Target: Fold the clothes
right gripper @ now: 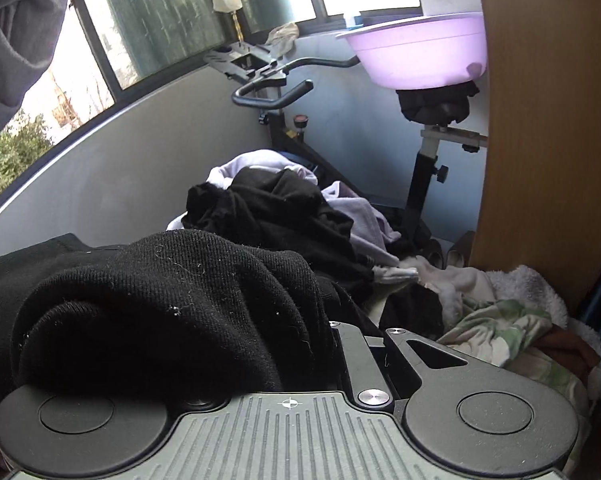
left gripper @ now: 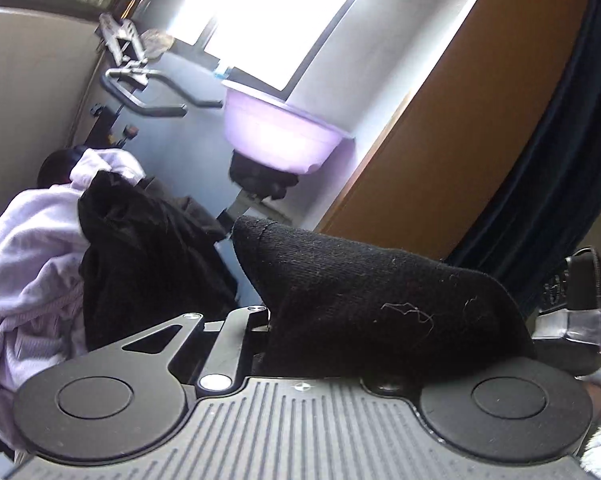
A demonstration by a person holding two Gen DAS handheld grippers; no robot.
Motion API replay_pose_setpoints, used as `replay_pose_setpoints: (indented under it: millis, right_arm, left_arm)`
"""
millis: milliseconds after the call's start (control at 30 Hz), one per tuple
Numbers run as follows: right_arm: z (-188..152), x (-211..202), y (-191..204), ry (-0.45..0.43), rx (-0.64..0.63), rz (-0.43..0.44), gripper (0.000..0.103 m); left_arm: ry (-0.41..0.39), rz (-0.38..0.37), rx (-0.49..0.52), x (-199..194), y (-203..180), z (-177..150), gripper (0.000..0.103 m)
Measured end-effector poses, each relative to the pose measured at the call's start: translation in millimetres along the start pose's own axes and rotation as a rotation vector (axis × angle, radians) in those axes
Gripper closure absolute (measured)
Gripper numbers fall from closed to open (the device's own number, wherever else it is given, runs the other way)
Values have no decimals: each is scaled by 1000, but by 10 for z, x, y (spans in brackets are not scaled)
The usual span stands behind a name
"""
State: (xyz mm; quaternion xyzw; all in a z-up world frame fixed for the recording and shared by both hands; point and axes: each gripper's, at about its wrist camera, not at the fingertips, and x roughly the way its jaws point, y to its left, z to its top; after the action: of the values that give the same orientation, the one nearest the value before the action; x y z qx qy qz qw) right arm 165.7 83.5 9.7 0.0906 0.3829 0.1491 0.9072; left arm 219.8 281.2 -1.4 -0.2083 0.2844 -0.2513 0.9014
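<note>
A black knit garment lies over the right half of my left gripper and hides its fingers. The bare left linkage is drawn in to the middle, so the jaws stand shut on the cloth. In the right wrist view the same black knit garment is bunched over the left half of my right gripper. Its fingers are covered too, and its linkage is drawn in. The garment spans between both grippers. Part of the right gripper shows at the left view's right edge.
A heap of lilac and black clothes lies ahead, with pale and green-patterned pieces to the right. Behind stands an exercise bike with a purple basin on its saddle. A wooden panel rises on the right, and windows run above a grey wall.
</note>
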Motion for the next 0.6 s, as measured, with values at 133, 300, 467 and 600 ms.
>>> replay_pose_setpoints:
  millis: [133, 300, 467, 600]
  right_arm:
    - [-102, 35, 160, 39, -40, -14, 92]
    - [-186, -30, 260, 50, -54, -34, 92]
    - [-331, -97, 364, 56, -77, -38, 92]
    - [-524, -190, 408, 71, -76, -54, 92]
  left_arm:
    - [76, 77, -13, -26, -34, -134, 92]
    - [117, 117, 29, -120, -92, -249, 92]
    - [143, 131, 26, -241, -49, -355, 92]
    - [184, 122, 18, -282, -3, -497, 92]
